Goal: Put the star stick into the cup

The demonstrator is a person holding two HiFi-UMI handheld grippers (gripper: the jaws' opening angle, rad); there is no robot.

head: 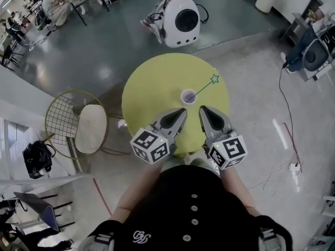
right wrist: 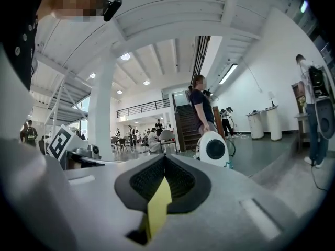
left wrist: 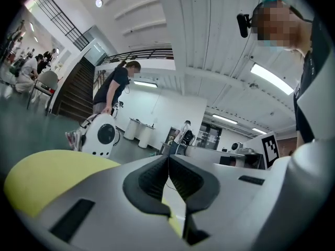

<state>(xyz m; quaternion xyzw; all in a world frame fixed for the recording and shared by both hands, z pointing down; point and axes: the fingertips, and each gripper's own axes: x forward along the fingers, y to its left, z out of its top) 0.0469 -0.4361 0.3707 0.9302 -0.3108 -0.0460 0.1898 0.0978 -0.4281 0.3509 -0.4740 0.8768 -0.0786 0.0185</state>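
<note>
- Round yellow table (head: 152, 82): fills the centre of the head view, on a pale glossy floor (head: 251, 156).
- Person (head: 191, 213): seen from above at 6 o'clock of the table, in a dark top with a row of pale buttons.
- Wire chair (head: 63, 114) with an oval pale cushion (head: 90, 128): at 8 o'clock of the table, just beside its rim.
- White rounded pod (head: 181, 13) with a dark circular window: on the floor at 12 o'clock, well apart from the table; a second person stands just behind it.
- Left gripper (head: 181, 112): over the table's 6 o'clock edge, at 7 o'clock of the cup. In the left gripper view its jaws (left wrist: 168, 158) are pressed together with nothing between the ribbed pads.
- Right gripper (head: 204, 110): just beside the left one, at 5 o'clock of the cup. In the right gripper view its jaws (right wrist: 165, 158) are likewise closed and empty.
- Cup (head: 188, 96): small, white, upright, near the table's centre, apart from both grippers.
- Star stick (head: 202, 87): thin and dark, its lower end apparently inside the cup. It leans toward 2 o'clock, with the outlined star (head: 214, 79) near the table's rim.
</note>
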